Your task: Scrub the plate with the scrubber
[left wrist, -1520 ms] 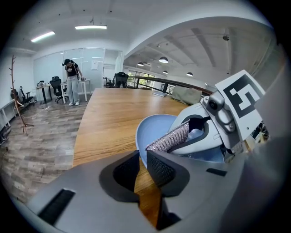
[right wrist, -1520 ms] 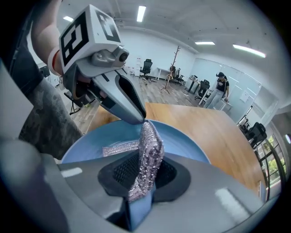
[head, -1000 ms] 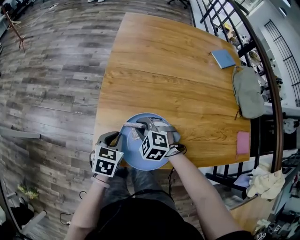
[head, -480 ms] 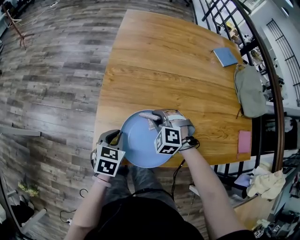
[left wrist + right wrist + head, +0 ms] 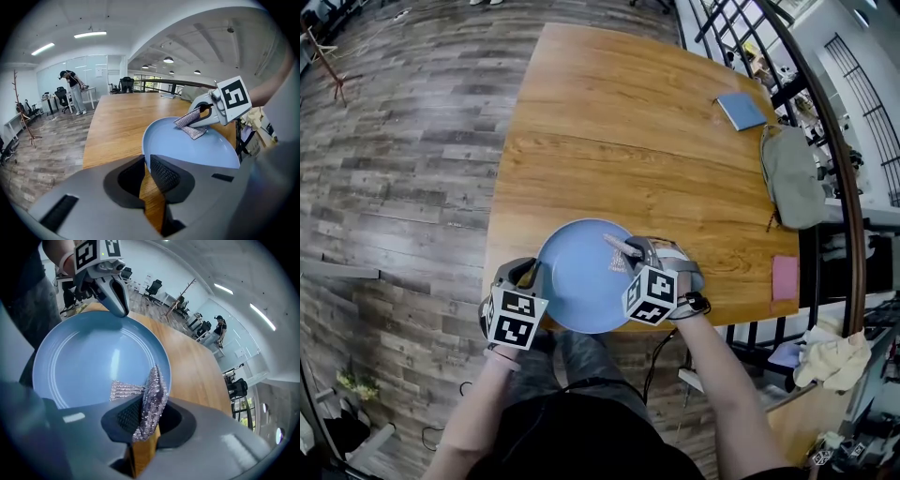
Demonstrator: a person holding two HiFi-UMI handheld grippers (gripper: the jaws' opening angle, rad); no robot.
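Blue plate [image 5: 574,286], silver scrubber [image 5: 621,247] on it

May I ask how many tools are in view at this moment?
2. The left tool clamps the blue plate by its left rim; the right tool holds the silver scrubber against the plate's right part.

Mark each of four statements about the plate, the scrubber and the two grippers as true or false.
1. The left gripper is shut on the rim of the blue plate. True.
2. The right gripper holds a silvery scrubber. True.
3. The scrubber hangs clear above the plate. False: it rests on the plate's face.
4. The plate sits at the far end of the wooden table. False: it lies at the near edge.
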